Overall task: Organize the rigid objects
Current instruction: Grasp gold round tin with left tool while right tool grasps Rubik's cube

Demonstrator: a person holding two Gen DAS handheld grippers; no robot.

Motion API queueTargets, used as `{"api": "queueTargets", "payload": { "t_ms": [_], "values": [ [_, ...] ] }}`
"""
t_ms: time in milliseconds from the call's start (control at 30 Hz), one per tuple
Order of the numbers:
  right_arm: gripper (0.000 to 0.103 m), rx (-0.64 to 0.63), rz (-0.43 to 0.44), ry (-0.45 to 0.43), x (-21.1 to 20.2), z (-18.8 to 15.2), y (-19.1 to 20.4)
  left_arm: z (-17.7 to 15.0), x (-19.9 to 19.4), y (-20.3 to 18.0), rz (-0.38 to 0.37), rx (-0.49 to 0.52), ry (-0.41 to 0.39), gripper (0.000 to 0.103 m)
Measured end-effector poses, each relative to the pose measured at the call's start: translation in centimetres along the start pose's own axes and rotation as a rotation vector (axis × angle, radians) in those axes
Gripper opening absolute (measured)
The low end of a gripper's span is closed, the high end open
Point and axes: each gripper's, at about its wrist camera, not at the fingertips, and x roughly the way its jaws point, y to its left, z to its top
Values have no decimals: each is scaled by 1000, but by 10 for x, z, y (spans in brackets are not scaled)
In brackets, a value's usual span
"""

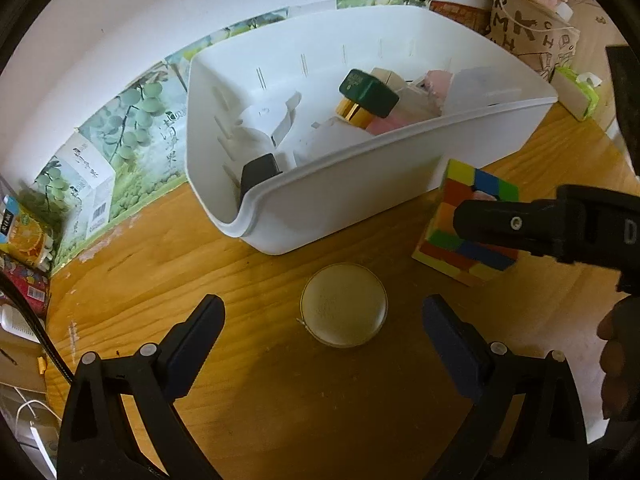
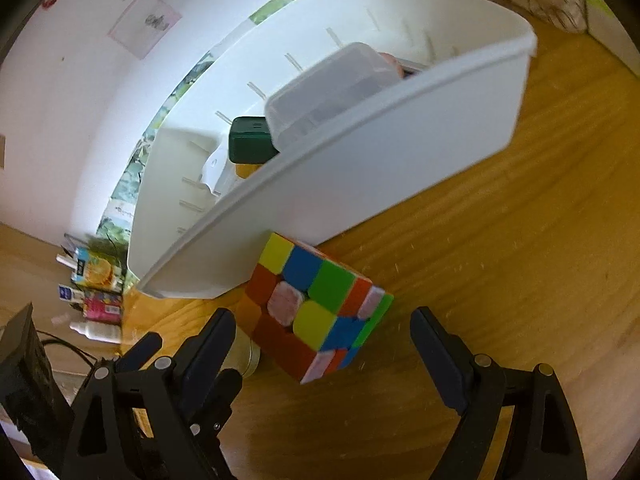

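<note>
Both grippers gape wide and empty — left gripper (image 1: 323,322) frames a round tin (image 1: 344,305), right gripper (image 2: 322,334) frames the puzzle cube (image 2: 314,308) beside the white bin (image 1: 360,188); no lettering reads clearly.

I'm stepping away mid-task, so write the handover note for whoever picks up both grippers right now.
Left gripper: open, empty, fingers either side of the round tin on the wooden table, not closed on it.
Right gripper: open, empty, lined up on the colour cube, which sits on the table against the front wall of the white bin.
Done: the bin already holds a green-capped bottle, a clear lidded box and other items.
Left: grasp the tin and the cube and put both in the bin.
</note>
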Motion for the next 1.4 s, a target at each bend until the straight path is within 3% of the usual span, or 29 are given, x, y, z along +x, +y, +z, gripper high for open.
{"api": "queueTargets", "payload": {
  "t_ms": [667, 1267, 1400],
  "values": [
    [89, -166, -22, 8, 17, 9, 25, 7, 27, 5, 7, -22, 30, 94],
    [89, -262, -37, 39, 24, 10, 32, 6, 47, 11, -71, -81, 83, 67],
    [84, -275, -39, 37, 24, 11, 33, 6, 47, 15, -79, -94, 72, 59]
  ]
}}
